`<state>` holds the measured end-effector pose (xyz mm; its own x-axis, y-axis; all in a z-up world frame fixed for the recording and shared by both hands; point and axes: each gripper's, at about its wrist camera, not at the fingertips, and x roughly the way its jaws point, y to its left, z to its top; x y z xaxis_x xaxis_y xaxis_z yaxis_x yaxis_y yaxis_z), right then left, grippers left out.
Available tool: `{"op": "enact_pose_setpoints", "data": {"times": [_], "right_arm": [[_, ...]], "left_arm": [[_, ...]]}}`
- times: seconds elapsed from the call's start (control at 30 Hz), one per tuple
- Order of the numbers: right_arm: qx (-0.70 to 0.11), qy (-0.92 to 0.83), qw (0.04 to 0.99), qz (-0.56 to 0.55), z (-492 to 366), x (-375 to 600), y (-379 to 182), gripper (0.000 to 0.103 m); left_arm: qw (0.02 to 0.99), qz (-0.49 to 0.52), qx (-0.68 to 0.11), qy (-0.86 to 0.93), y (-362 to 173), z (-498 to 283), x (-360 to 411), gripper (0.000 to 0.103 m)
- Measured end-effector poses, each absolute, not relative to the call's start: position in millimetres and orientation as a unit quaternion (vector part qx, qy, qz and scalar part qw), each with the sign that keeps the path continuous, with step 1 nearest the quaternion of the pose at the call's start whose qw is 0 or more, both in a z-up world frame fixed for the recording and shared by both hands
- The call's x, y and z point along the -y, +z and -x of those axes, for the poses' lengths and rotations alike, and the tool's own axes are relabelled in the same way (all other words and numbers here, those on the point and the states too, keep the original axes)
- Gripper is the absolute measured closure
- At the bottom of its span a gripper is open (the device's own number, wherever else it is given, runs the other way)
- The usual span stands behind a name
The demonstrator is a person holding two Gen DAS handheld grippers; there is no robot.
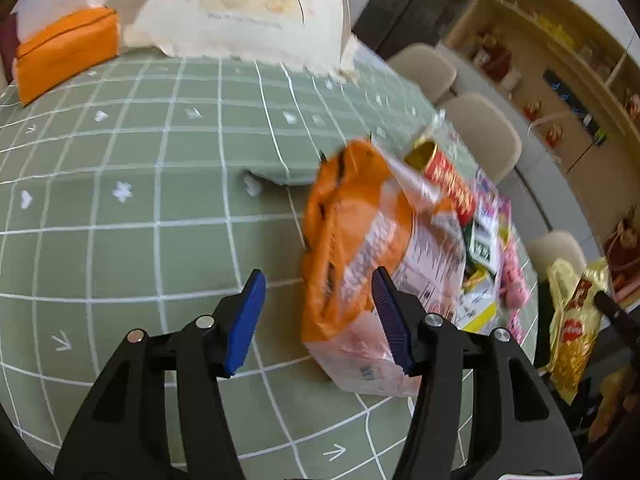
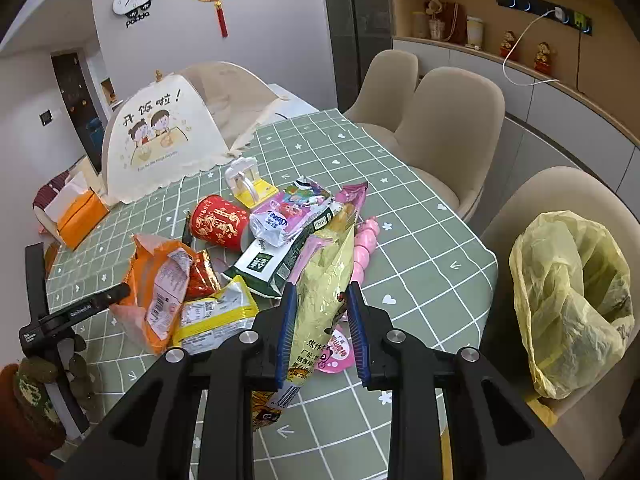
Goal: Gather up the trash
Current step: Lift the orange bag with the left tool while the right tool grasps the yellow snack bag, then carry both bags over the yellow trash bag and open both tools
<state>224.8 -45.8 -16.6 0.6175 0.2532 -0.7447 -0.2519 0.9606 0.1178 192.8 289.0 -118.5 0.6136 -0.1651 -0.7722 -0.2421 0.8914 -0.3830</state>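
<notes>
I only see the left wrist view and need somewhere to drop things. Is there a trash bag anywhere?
Observer: Yes, a yellow bag sits on the chair at the table's right.
Operator: Is the right gripper free?
Observer: No, the right gripper is shut on a gold packet.
Operator: Anything hidden behind the orange bag?
Observer: A small red packet lies against the orange bag.

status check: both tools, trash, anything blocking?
Left tool open, empty, by orange wrapper. Right tool shut on gold snack bag. Yellow trash bag waiting on chair. Nothing blocking.
</notes>
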Motion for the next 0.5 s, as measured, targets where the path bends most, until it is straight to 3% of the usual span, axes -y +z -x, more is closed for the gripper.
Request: {"op": "enact_pose_setpoints", "data": {"times": [0.03,0.07,0.13,0.27,0.5], "right_arm": [[-0.418,0.142,0.897,-0.002,-226.8,46.8,-17.2,0.078],[-0.419,0.146,0.896,-0.003,-227.9,47.9,-17.2,0.078],[-0.413,0.145,0.899,0.007,-228.2,49.4,-14.1,0.078],[-0.399,0.149,0.905,0.006,-229.1,62.7,-2.8,0.078],[-0.351,0.137,0.926,-0.004,-240.8,119.7,33.9,0.078]], "left_arm": [[0.860,0.232,-0.454,0.015,-123.2,-196.6,-284.0,0.052],[0.852,0.230,-0.469,0.012,-127.0,-199.8,-279.2,0.066],[0.842,0.218,-0.494,0.008,-129.7,-209.0,-270.3,0.076],[0.858,0.205,-0.471,-0.010,-92.2,-217.3,-256.9,0.093],[0.912,0.151,-0.374,-0.071,21.4,-244.8,-192.1,0.094]]}}
